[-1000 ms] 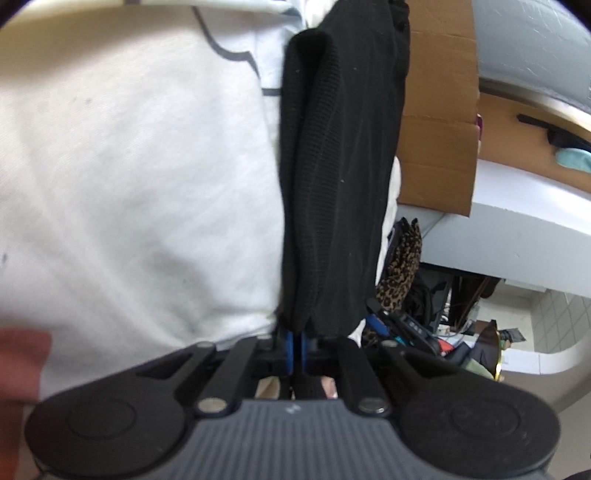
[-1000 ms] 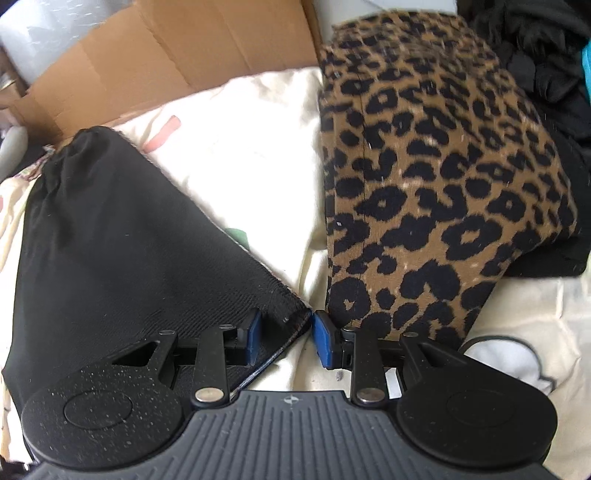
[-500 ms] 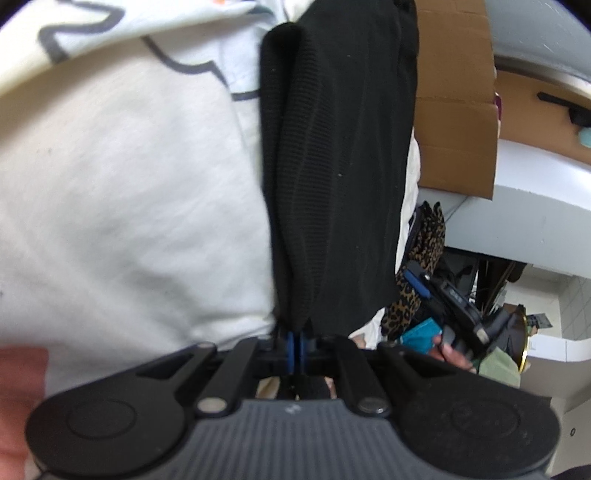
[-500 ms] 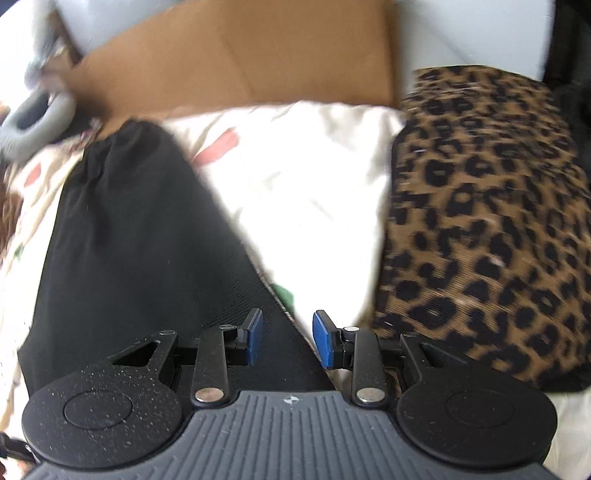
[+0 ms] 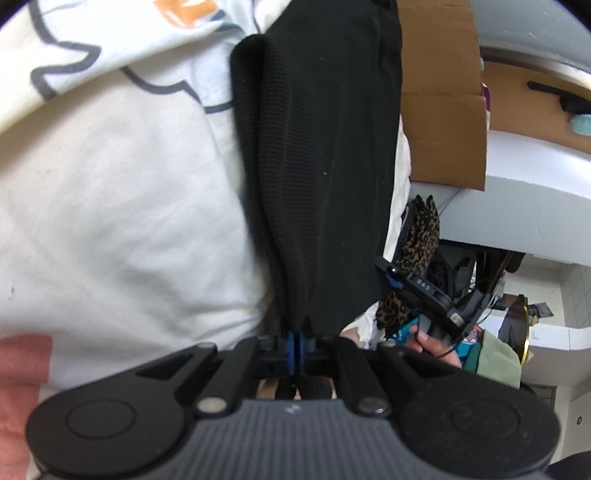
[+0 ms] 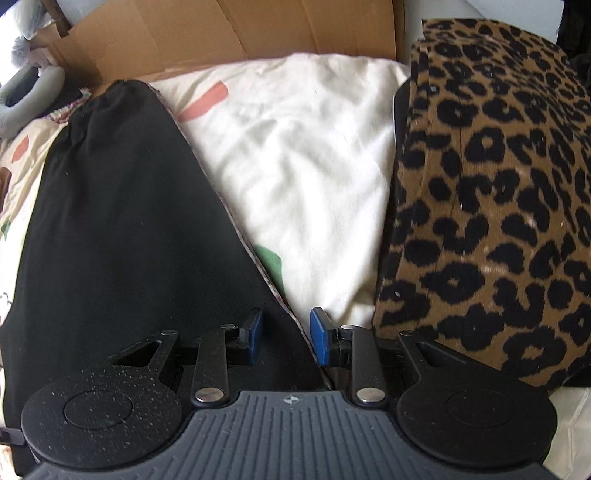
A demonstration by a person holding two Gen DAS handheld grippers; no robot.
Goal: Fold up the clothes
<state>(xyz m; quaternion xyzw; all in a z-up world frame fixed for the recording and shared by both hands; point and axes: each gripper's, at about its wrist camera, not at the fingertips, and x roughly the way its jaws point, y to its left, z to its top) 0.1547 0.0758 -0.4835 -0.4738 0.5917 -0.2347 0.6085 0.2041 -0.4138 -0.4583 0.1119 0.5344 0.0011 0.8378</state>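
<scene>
Over black garment (image 6: pixel 122 229), right gripper (image 6: pixel 286 330) jaws wider

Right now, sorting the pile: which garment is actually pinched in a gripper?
The black garment: the left gripper is shut on its edge. The leopard-print garment lies untouched beside the open right gripper.

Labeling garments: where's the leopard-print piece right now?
In the right wrist view the leopard-print garment fills the right side, lying on the white bedding, which separates it from the black garment at left; cardboard stands behind.

Both tongs (image 6: pixel 285 334) are black with ribbed grey housings, blue pads (image 6: pixel 318 334) and silver screws.
</scene>
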